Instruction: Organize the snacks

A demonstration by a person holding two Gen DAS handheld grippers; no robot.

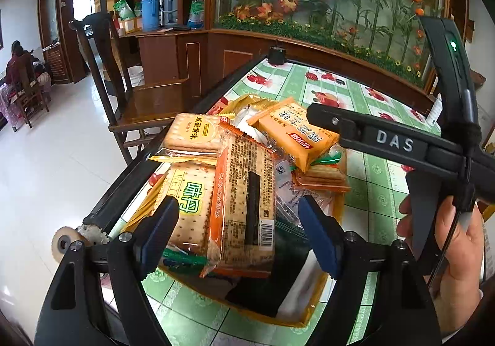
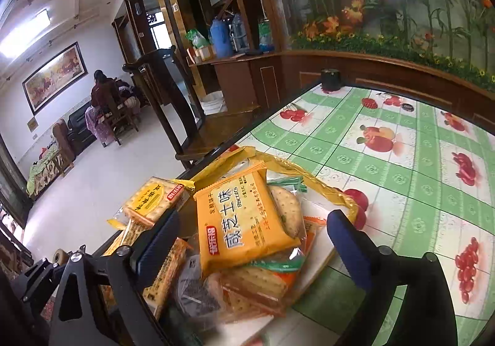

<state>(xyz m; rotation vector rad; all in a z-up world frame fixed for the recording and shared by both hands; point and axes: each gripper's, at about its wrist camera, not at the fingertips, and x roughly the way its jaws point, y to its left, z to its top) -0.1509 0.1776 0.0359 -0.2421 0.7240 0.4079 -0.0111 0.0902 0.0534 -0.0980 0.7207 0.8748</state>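
A pile of biscuit packets lies in a yellow-rimmed tray (image 1: 309, 319) on the green fruit-print tablecloth (image 1: 380, 191). My left gripper (image 1: 239, 231) hangs open over the near side of the pile. Its blue pads (image 1: 161, 222) stand clear on either side of an orange-edged cracker packet (image 1: 244, 191) that lies barcode up. My right gripper (image 2: 253, 244) is open wide, and the yellow cheese biscuit packet (image 2: 244, 222) rests on the pile between its pads (image 2: 349, 247) untouched. In the left wrist view a hand (image 1: 458, 240) holds the other tool's black frame (image 1: 393, 141) over that same yellow packet (image 1: 297, 132).
The tray (image 2: 334, 191) sits close to the table's black left edge (image 1: 130, 172), with a wooden chair (image 1: 133, 104) just beyond. A small black object (image 2: 330, 80) stands at the far corner. Behind the table is a wooden cabinet with artificial flowers. A person (image 2: 102, 92) sits far off.
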